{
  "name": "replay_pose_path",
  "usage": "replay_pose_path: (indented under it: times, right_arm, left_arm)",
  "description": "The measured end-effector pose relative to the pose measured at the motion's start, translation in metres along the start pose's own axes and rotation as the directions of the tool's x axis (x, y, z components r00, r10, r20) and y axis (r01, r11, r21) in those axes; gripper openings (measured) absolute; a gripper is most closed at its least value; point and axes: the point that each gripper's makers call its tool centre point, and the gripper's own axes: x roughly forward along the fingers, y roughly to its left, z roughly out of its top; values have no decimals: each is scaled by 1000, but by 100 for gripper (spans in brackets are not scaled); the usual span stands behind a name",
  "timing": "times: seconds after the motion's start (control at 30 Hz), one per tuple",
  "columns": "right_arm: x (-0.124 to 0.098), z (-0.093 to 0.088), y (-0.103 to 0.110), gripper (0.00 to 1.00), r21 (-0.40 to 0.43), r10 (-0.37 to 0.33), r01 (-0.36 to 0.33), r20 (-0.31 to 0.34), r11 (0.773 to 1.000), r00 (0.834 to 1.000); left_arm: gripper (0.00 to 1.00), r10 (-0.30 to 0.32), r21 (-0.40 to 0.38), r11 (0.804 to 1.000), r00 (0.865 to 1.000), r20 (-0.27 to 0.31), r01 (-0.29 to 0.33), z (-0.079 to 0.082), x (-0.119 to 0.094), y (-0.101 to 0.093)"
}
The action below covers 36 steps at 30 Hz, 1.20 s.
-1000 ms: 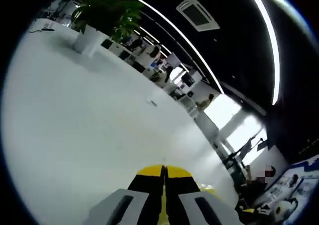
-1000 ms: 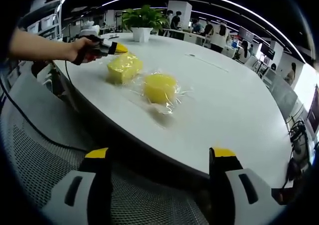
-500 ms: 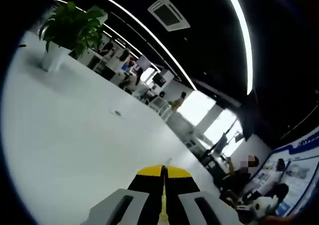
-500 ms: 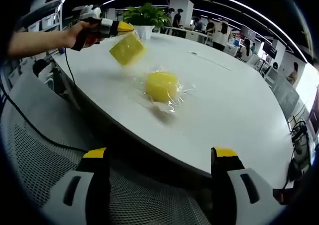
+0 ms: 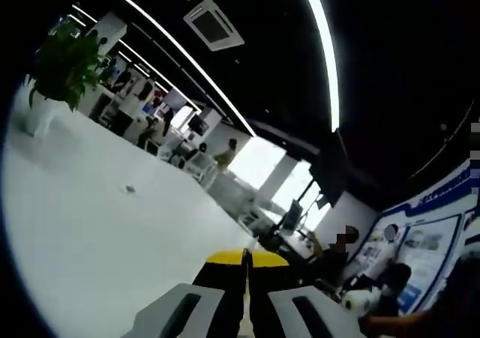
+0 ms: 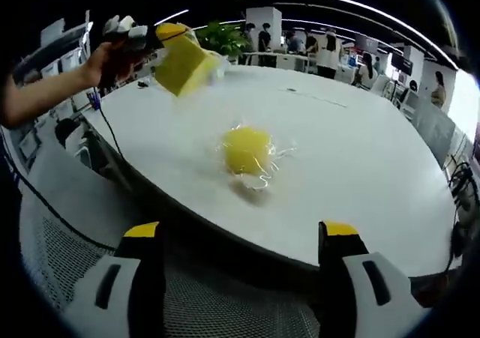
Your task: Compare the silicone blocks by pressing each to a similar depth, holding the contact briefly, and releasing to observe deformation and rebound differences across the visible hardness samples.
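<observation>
Right gripper view, left to right: person's hand [image 6: 105, 57] at upper left, gripping the left gripper [image 6: 166, 32], yellow-tipped jaws clenched on the upper edge of a plastic-wrapped yellow silicone block [image 6: 182, 64], lifted clear above the white round table [image 6: 360, 158] and tilted. Black cable [image 6: 112, 128] trailing from the hand down past the table edge. At centre, a second yellow silicone sample [image 6: 247, 149] in crinkled clear wrap, lying flat on the tabletop, well apart from the lifted block. Behind the lifted block, a potted plant [image 6: 221, 37] at the far rim of the table. Along the bottom, a mesh chair back [image 6: 225, 308] below the table edge, flanked by the right gripper [image 6: 238, 234] with both black, yellow-capped jaws spread wide and nothing between them, aimed toward the table from off its near edge. Farther right, an open office with desks and standing people, too small to detail. Left gripper view, left to right: the potted plant [image 5: 64, 61] in a white pot at far left on the bare white tabletop [image 5: 90, 240]; a small dark mark on the surface near centre; own jaws at bottom centre pressed together, yellow tips meeting, a thin pale strip pinched in the seam, too narrow to identify from here. Above, dark ceiling with long light strips [image 5: 319, 49] and a square vent; at right, seated people and a blue-and-white wall poster.
</observation>
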Motion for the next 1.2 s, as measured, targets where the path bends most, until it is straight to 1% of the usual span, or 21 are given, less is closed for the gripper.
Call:
replay_pose_path:
  times: [0.07, 0.1, 0.17, 0.23, 0.33, 0.4, 0.5, 0.53, 0.57, 0.63, 0.7, 0.73, 0.83, 0.87, 0.9, 0.93, 1.03, 1.1, 1.13, 1.17, 1.2]
  right_arm:
    - [-3, 7, 0, 77, 38, 16, -17, 30, 999, 999]
    - [-4, 9, 0, 77, 39, 15, -16, 39, 999, 999]
    - [-4, 9, 0, 76, 30, 10, -11, 34, 999, 999]
    - [-5, 11, 1, 75, 20, 11, -12, 35, 1000, 999]
    - [-7, 18, 2, 74, 30, 21, -22, 52, 999, 998]
    - [-8, 25, 2, 73, 12, 17, -18, 65, 1000, 998]
    - [-6, 37, 1, 70, -52, 8, -4, 73, 999, 997]
    - [-4, 43, 3, 69, -61, 18, -13, 81, 998, 997]
    - [-3, 51, 7, 68, -62, 40, -33, 104, 998, 994]
    - [0, 61, 14, 68, -47, 76, -70, 129, 996, 989]
    - [3, 76, 25, 68, -20, 131, -129, 175, 991, 976]
    - [3, 80, 28, 68, -13, 147, -147, 186, 989, 972]
    - [5, 92, 39, 65, -48, 189, -183, 205, 982, 960]
    - [5, 96, 42, 65, -43, 198, -194, 214, 980, 957]
    - [5, 100, 47, 65, -36, 219, -216, 227, 976, 949]
    - [5, 107, 53, 65, -28, 248, -249, 250, 968, 936]
    - [3, 121, 62, 66, -33, 287, -290, 288, 956, 913]
    - [1, 131, 68, 66, -40, 317, -322, 314, 946, 895]
    - [-2, 138, 73, 65, -47, 344, -350, 343, 936, 874]
    - [-4, 143, 76, 63, -47, 359, -368, 361, 929, 861]
    - [-7, 148, 80, 62, -38, 377, -392, 374, 919, 847]
  left_arm:
    - [0, -20, 20, 1000, 1000, -4, 20, 2, 0, -9]
    - [0, -29, 22, 999, 1000, -4, 29, 3, 0, -12]
    - [0, -66, 11, 998, 998, -1, 66, 6, 0, -24]
    - [0, -86, 10, 996, 996, 3, 86, 8, -1, -30]
    - [0, -129, 7, 992, 992, -6, 129, 8, 0, -44]
    - [0, -151, 13, 988, 988, -15, 151, 7, 0, -52]
    - [0, -169, 11, 986, 985, -32, 169, 2, 2, -60]
    - [0, -172, 14, 985, 985, -36, 172, 1, 3, -61]
    - [0, -182, 14, 983, 982, -42, 182, -1, 3, -64]
    - [0, -195, 13, 981, 980, -47, 196, -1, 3, -68]
    - [0, -210, 12, 978, 977, -45, 210, 0, 3, -73]
    - [0, -217, 12, 976, 975, -43, 217, 1, 2, -76]
    - [0, -247, 31, 968, 968, -46, 248, 3, 2, -88]
    - [0, -255, 38, 966, 966, -49, 257, 3, 1, -91]
    - [0, -269, 44, 961, 962, -54, 272, 3, 1, -96]
    - [0, -276, 49, 959, 959, -57, 279, 4, 0, -99]
    - [0, -302, 59, 950, 951, -65, 306, 4, -1, -108]
    - [0, -337, 55, 939, 940, -57, 340, 8, -3, -116]
    - [0, -342, 53, 937, 938, -56, 345, 8, -3, -118]
    - [0, -362, 51, 930, 931, -53, 364, 9, -5, -121]
    - [0, -371, 53, 926, 927, -48, 374, 11, -5, -124]
